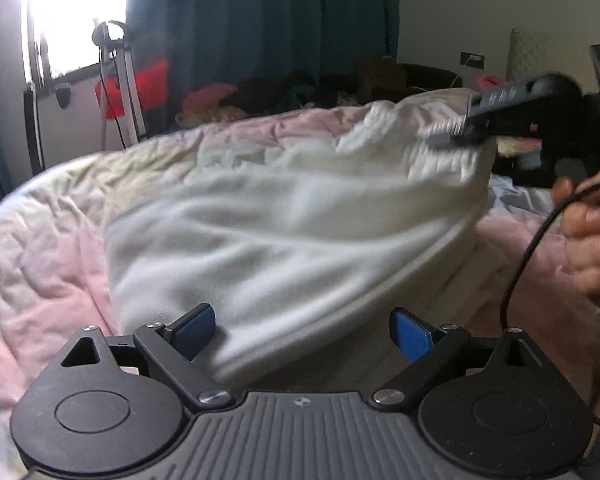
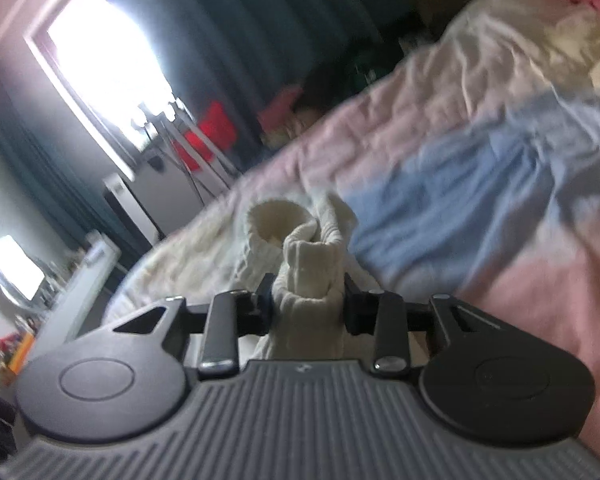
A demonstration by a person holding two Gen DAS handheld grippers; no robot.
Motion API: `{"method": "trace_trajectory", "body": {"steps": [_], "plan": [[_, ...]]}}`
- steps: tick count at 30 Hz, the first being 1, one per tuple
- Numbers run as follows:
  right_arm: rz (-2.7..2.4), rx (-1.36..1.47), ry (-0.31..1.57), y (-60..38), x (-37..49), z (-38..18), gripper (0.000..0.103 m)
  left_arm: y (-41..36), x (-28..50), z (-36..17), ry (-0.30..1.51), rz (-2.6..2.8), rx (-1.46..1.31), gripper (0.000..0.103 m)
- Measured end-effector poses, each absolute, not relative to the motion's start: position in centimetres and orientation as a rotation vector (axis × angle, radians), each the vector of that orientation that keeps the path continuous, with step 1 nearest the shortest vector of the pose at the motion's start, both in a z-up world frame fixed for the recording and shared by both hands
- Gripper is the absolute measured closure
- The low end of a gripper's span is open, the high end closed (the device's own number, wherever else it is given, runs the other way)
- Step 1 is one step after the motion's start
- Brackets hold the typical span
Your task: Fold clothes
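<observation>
Nearest the left wrist cam: left gripper, blue pads spread wide apart w/ nothing between them; it sits just above the near edge of a white knit sweater. Sweater is draped across the bed, over a rumpled quilt w/ pink, cream & pale-blue patches. Its far right end is lifted off the quilt and pinched by the right gripper, seen from the side at upper right; the person's hand is on that tool's handle, black cable hanging by it.

Right wrist cam: right gripper jaws closed tight on a bunched ribbed part of the sweater, a rolled cuff-like opening showing just past the fingers. Quilt stretches beyond. Both views are motion-blurred.

Bkgd: bright window, dark teal curtain, a tripod-like stand, clothes pile at the far bed edge.
</observation>
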State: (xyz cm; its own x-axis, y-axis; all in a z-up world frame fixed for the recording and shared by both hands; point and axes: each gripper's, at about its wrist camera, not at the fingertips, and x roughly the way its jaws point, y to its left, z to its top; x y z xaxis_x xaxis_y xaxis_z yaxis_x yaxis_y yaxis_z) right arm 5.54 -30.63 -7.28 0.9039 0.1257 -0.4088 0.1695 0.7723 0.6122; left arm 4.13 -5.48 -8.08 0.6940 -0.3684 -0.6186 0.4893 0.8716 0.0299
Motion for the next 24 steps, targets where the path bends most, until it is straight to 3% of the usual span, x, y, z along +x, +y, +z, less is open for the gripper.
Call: {"method": "trace_trajectory", "body": {"steps": [4, 6, 8, 11, 18, 24], "plan": [[-0.099, 0.76, 0.58, -32.0, 6.9, -9.7, 0.065, -5.6, 4.6, -8.9, 0.684, -0.474, 0.189, 0.01], [-0.136, 0.805, 0.622, -32.8, 7.1, -11.1, 0.055, -5.7, 4.8, -9.1, 0.696, -0.47, 0.185, 0.01], [-0.154, 0.827, 0.632, -33.4, 7.1, -11.2, 0.03, -5.6, 4.8, -9.0, 0.698, -0.465, 0.182, 0.01], [-0.167, 0.832, 0.653, -33.7, 7.1, -11.5, 0.018, -5.5, 4.9, -9.1, 0.699, -0.46, 0.176, 0.01], [0.003, 0.924, 0.766, -32.8, 8.9, -13.8, 0.016, -5.5, 4.8, -9.0, 0.701, -0.459, 0.165, 0.01], [0.102, 0.827, 0.702, -31.1, 8.5, -12.0, 0.015, -5.1, 5.0, -8.9, 0.709, -0.452, 0.122, 0.01]]}}
